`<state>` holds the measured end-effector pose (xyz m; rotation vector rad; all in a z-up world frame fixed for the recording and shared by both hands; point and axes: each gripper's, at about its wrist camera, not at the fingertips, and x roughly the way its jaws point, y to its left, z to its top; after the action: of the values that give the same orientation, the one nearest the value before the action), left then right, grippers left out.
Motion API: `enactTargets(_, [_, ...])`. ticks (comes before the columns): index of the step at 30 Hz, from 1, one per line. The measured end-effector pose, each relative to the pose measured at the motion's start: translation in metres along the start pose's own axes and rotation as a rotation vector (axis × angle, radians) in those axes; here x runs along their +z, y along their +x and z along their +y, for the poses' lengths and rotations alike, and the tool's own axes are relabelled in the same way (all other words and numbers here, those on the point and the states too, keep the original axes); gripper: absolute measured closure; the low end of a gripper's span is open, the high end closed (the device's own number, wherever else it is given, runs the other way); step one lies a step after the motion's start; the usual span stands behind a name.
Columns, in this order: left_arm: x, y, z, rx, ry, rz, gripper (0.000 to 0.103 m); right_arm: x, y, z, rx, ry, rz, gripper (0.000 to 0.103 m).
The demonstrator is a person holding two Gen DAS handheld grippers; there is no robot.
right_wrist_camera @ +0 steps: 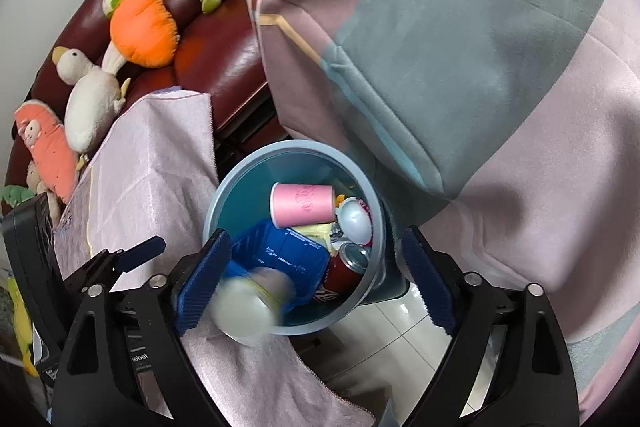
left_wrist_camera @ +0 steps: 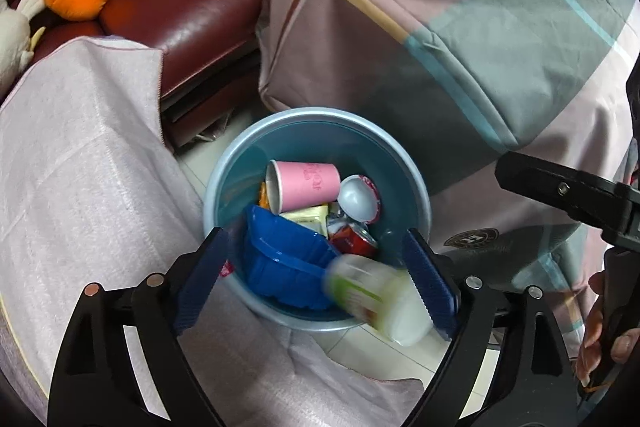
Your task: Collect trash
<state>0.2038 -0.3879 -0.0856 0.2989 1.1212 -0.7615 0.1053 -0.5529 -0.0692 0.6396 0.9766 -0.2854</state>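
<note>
A light blue trash bin (left_wrist_camera: 316, 119) stands on the floor and also shows in the right wrist view (right_wrist_camera: 240, 179). It holds a pink paper cup (left_wrist_camera: 304, 183), a blue plastic tray (left_wrist_camera: 280, 259), a red can (left_wrist_camera: 354, 241) and wrappers. A small white bottle with a green label (left_wrist_camera: 376, 297), blurred, is in the air over the bin's near rim; it also shows in the right wrist view (right_wrist_camera: 248, 307). My left gripper (left_wrist_camera: 316, 279) is open above the bin, the bottle beside its right finger. My right gripper (right_wrist_camera: 316, 279) is open and empty above the bin.
A pink cloth-covered surface (left_wrist_camera: 80, 167) lies left of the bin. A striped quilt (left_wrist_camera: 460, 27) hangs right of it. A dark red sofa (left_wrist_camera: 192, 11) with several plush toys is behind. White floor tiles (right_wrist_camera: 400, 339) show below.
</note>
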Motion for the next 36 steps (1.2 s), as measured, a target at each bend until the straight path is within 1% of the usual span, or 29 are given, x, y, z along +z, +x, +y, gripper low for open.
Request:
enactTargets(3, [-0.005, -0.009, 0.006, 0.016, -0.022, -0.006, 0.013, -0.002, -0.003, 0.006, 0.007, -0.026, 0.005, 0.011])
enactTargets(7, [-0.012, -0.016, 0.017, 0.031, -0.074, -0.017, 0.011, -0.006, -0.008, 0.014, 0.013, -0.058, 0.002, 0.009])
enactTargets(9, [-0.017, -0.017, 0.023, 0.05, -0.099, -0.039, 0.011, -0.006, -0.003, 0.013, 0.016, -0.076, -0.025, 0.009])
enactTargets(10, [-0.02, -0.017, 0.026, 0.052, -0.109, -0.036, 0.011, -0.008, 0.006, 0.01, 0.009, -0.081, -0.052, 0.009])
enactTargets(11, [-0.023, -0.016, 0.029, 0.04, -0.118, -0.024, 0.011, -0.009, 0.014, 0.005, -0.01, -0.058, -0.046, 0.009])
enactTargets(12, [-0.027, -0.015, 0.031, 0.028, -0.12, -0.009, 0.011, -0.012, 0.023, -0.003, 0.014, -0.016, -0.006, 0.009])
enactTargets(13, [-0.03, -0.015, 0.033, 0.04, -0.113, -0.005, 0.011, -0.014, 0.029, -0.007, 0.048, 0.01, 0.026, 0.009])
enactTargets(14, [-0.031, -0.015, 0.034, 0.049, -0.11, -0.007, 0.011, -0.015, 0.028, -0.008, 0.043, 0.003, 0.018, 0.009])
enactTargets(15, [-0.031, -0.016, 0.036, 0.046, -0.114, -0.01, 0.011, -0.014, 0.025, -0.008, 0.029, -0.009, 0.003, 0.009])
enactTargets(17, [-0.031, -0.015, 0.038, 0.026, -0.129, -0.007, 0.011, -0.012, 0.019, -0.007, 0.03, -0.009, -0.006, 0.009])
enactTargets(20, [-0.032, -0.017, 0.036, 0.041, -0.123, -0.014, 0.011, -0.012, 0.009, -0.004, 0.015, -0.026, -0.026, 0.009])
enactTargets(23, [-0.035, -0.024, 0.036, 0.046, -0.121, -0.022, 0.011, -0.014, 0.003, 0.005, 0.008, -0.056, -0.021, 0.009])
enactTargets(29, [-0.045, -0.045, 0.04, 0.068, -0.143, -0.044, 0.01, -0.02, -0.009, 0.023, -0.009, -0.127, -0.017, 0.009])
enactTargets(31, [-0.05, -0.055, 0.041, 0.075, -0.155, -0.063, 0.004, -0.022, -0.014, 0.03, -0.015, -0.154, -0.02, 0.009])
enactTargets(32, [-0.053, -0.06, 0.041, 0.081, -0.158, -0.074, 0.004, -0.025, -0.019, 0.036, -0.017, -0.176, -0.022, 0.007])
enactTargets(36, [-0.063, -0.08, 0.036, 0.101, -0.158, -0.106, 0.004, -0.039, -0.032, 0.053, -0.027, -0.233, -0.033, 0.007])
